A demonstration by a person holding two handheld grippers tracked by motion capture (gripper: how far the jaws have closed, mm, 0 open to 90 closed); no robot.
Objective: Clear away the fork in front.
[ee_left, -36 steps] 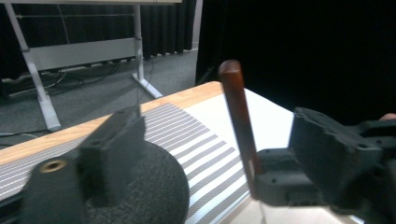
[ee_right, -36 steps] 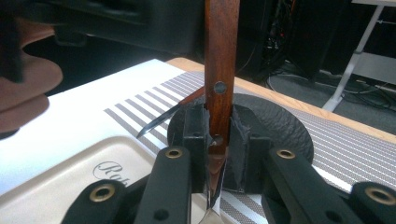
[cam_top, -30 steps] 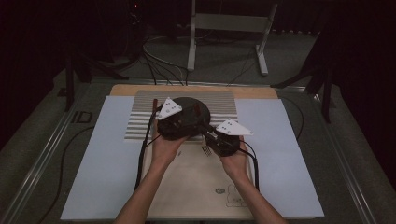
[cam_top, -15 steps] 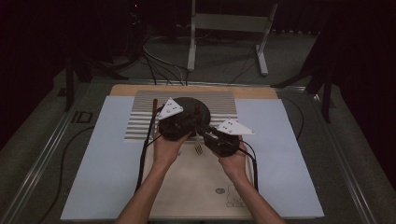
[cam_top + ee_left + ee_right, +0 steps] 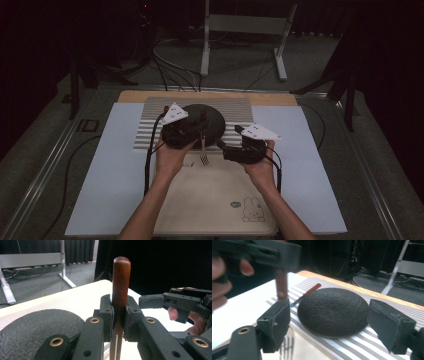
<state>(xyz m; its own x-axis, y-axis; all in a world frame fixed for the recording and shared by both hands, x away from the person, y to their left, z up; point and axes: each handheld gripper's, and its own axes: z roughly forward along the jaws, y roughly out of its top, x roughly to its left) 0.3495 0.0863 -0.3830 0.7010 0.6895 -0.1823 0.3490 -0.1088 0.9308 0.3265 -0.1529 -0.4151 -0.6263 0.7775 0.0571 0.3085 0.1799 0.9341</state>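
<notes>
Fork [image 5: 121, 297] pinched upright in my left gripper [image 5: 117, 317] beside plate [image 5: 202, 121]; right gripper [image 5: 332, 330] spread; I judge thin grip may let it slip.

Glossy wooden fork handle [image 5: 121, 282]; rough matt black plate [image 5: 333, 310].

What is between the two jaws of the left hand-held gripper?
The brown wooden handle of a metal fork, clamped upright between the jaws, in the left gripper view.

The right gripper [image 5: 226, 145] has drawn apart from the fork [image 5: 204, 150] (rightward), fingers spread.
</notes>
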